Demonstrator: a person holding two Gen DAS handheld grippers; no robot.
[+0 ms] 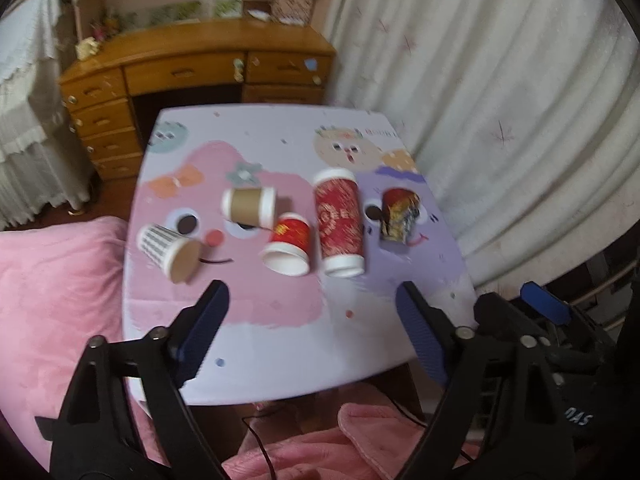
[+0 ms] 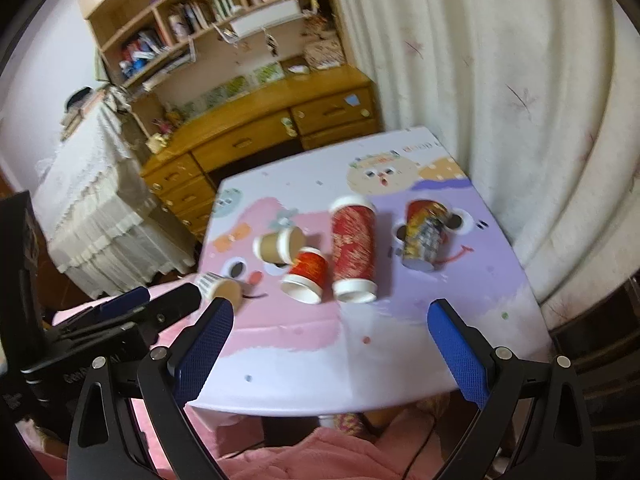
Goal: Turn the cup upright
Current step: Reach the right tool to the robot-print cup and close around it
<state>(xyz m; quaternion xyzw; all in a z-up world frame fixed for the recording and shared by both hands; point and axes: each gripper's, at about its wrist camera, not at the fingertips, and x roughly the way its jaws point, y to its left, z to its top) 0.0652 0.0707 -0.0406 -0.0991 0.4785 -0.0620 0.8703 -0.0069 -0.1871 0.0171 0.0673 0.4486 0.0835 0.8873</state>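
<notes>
Several paper cups lie on their sides on a small cartoon-print table point(image 1: 280, 320) point(image 2: 304, 360). From left: a striped white cup point(image 1: 168, 250) point(image 2: 218, 285), a brown sleeved cup point(image 1: 250, 205) point(image 2: 279, 245), a short red cup point(image 1: 289, 245) point(image 2: 305, 276), a tall red cup point(image 1: 339, 222) point(image 2: 354, 249) and a dark patterned cup point(image 1: 398, 214) point(image 2: 424, 234). My left gripper point(image 1: 312, 316) is open and empty above the table's near edge. My right gripper point(image 2: 330, 336) is open and empty, also short of the cups. Each gripper's tip shows at the other view's edge.
A wooden desk with drawers point(image 1: 192, 68) point(image 2: 256, 136) stands behind the table, with bookshelves point(image 2: 208, 12) above. White curtains point(image 1: 500, 80) point(image 2: 520, 80) hang on the right. Pink bedding point(image 1: 52, 280) point(image 2: 304, 460) lies left and in front. A lace-covered piece point(image 2: 92, 208) stands at the left.
</notes>
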